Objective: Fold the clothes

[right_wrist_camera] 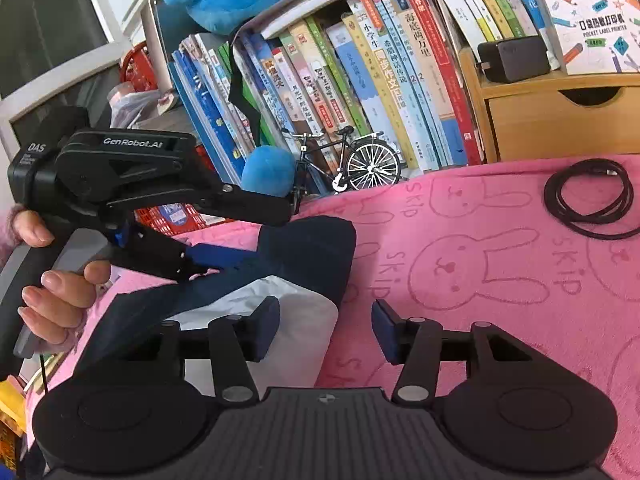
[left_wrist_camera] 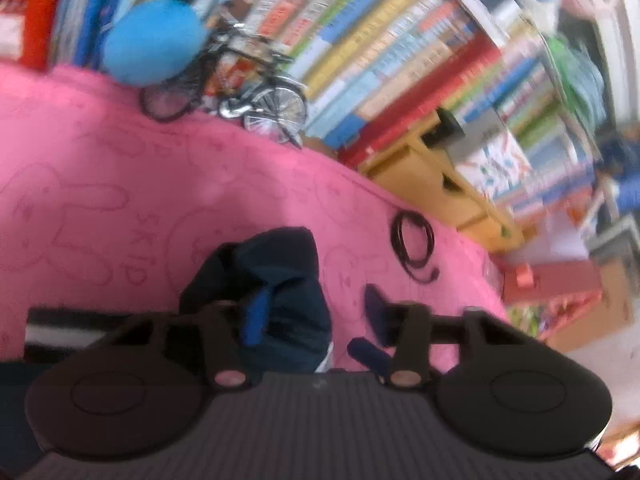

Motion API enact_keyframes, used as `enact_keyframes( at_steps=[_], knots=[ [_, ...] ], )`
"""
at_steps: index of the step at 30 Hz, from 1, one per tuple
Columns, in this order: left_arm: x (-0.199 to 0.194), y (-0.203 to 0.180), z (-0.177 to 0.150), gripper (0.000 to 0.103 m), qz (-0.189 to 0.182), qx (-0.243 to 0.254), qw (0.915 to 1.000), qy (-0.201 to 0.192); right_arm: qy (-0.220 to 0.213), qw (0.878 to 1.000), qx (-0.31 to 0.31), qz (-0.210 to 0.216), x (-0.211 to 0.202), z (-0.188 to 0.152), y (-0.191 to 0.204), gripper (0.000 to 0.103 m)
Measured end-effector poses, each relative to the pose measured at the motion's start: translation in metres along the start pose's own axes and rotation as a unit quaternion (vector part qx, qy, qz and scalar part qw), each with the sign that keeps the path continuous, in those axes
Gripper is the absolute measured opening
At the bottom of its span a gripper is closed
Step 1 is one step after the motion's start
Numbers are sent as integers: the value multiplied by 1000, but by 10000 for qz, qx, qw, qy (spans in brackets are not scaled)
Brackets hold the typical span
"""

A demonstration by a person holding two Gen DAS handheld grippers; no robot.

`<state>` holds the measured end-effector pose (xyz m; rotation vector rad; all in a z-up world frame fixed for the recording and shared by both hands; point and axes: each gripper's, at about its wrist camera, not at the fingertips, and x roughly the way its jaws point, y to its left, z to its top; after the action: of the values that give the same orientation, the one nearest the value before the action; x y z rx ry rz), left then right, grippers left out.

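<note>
Dark navy garment [right_wrist_camera: 304,252] with a white inner panel, bunched on a pink bunny-print blanket [right_wrist_camera: 480,280] covering the surface. Left gripper [right_wrist_camera: 224,240], held by a hand [right_wrist_camera: 56,296], reaching over the garment's near edge, fingers apart with navy cloth between them; grasp impossible to tell. Right gripper [right_wrist_camera: 326,328] released, spread over the white panel's edge. Beyond, coiled black cable [right_wrist_camera: 588,200], model bicycle [right_wrist_camera: 352,164], blue plush toy [right_wrist_camera: 268,174], shelved books [right_wrist_camera: 380,80].
</note>
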<state>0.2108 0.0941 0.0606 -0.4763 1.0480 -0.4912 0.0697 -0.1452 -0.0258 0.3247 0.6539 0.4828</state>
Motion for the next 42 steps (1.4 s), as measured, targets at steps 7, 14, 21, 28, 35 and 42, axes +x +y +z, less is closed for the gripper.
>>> enact_keyframes(
  at_steps=[7,14,21,28,35,42],
  knots=[
    [9,24,6,26,-324,-208,9992,114,43,9999,87,60,4,-3,-4,53],
    [15,30,17,34,-659,-503,9965,66,9,9997,54,243,3,-5,-2,53],
    [23,25,14,55,-767,-286,9962,297,24,9981,-151,597,3,-7,7,53],
    [12,26,9,45,-93,-303,9994,-134,69,9971,-309,690,3,-8,13,63],
    [15,31,5,55,-465,-315,9983,123,241,9953,331,877,9,-3,-2,63],
    [9,20,0,14,-303,281,9986,-330,170,9939,-422,1002,4,-8,27,76]
  ],
)
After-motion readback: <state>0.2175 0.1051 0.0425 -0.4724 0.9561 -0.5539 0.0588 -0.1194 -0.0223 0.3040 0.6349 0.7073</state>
